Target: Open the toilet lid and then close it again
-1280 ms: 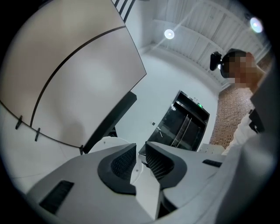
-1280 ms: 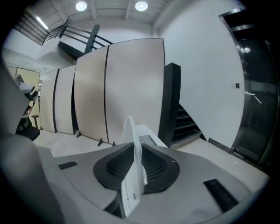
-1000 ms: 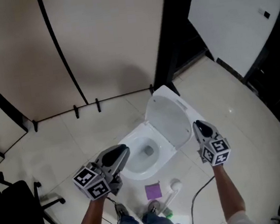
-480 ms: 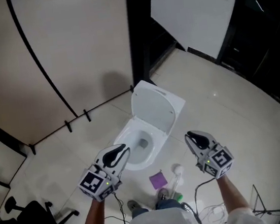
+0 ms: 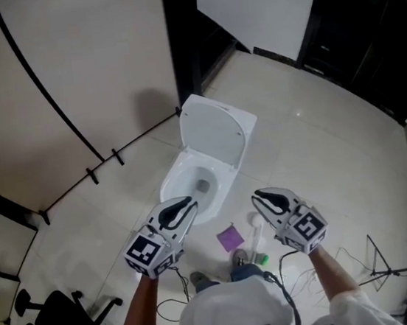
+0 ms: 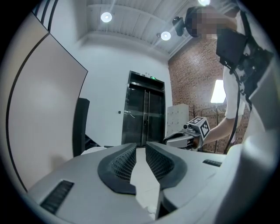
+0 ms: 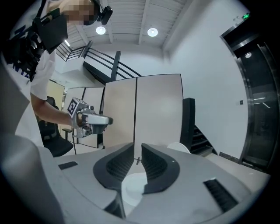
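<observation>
Both units drawn back from the toilet since the earlier frame, the right one no longer beside the raised lid; lid itself unchanged, upright throughout

Item 1: toilet [image 5: 192, 189], white, on pale tiled floor [image 5: 321, 150], at 12 o'clock from the person. Bowl open to view.

Item 2: toilet lid [image 5: 214, 130], white, raised and leaning back at 1 o'clock of the bowl, touched by neither unit.

Item 3: left hand-held gripper [image 5: 183, 207], at 7 o'clock of the bowl, near its front rim but apart from it. Jaws drawn almost together with only a slim gap, nothing between them (its own view looks level across the room to dark lift doors).

Item 4: right hand-held gripper [image 5: 262, 199], at 5 o'clock of the bowl, well apart from the lid. Jaws closed to a sliver, empty; white bowl seen low beyond them in its own view.

Item 5: purple square [image 5: 230, 238], flat on the floor at 6 o'clock of the bowl, between the two units.

Item 6: white upright item [image 5: 256, 234], just beside the purple square at its 3 o'clock; kind cannot be told.

Item 7: beige partition panels [image 5: 66, 79], at 10 o'clock of the toilet, black feet on the floor.

Item 8: black office chair [image 5: 60, 318], at 8 o'clock, well apart from the toilet
</observation>
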The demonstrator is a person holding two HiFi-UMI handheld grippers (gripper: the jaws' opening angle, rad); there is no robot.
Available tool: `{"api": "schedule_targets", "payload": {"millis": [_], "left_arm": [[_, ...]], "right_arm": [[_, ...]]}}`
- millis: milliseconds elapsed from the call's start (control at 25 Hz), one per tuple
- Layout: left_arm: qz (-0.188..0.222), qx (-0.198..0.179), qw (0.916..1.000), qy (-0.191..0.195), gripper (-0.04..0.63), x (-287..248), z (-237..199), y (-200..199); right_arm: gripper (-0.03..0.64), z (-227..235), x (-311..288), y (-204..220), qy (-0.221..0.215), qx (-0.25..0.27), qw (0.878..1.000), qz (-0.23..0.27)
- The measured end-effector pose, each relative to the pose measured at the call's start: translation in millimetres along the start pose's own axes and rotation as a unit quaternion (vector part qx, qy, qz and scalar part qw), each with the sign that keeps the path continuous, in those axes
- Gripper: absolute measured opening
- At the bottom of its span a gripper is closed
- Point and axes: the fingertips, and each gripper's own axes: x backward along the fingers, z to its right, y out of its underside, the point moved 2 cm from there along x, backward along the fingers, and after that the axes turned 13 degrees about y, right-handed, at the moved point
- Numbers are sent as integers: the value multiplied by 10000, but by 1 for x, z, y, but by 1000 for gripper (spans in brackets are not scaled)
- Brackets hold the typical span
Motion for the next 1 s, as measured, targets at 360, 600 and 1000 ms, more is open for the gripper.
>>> {"api": "schedule_targets", "payload": {"millis": [360, 600, 1000], "left_arm": [[-74, 259, 9995, -175, 55, 7, 0, 4], [46, 310, 9986, -419, 57, 10, -5, 10], [-35, 512, 9982, -302, 57, -2, -3, 23]], "right_arm": [[54, -11, 6, -2, 48, 65, 9999, -93], [54, -14, 5, 0, 35, 57, 9999, -123], [54, -2, 2, 13, 114, -31, 9998, -133]]}}
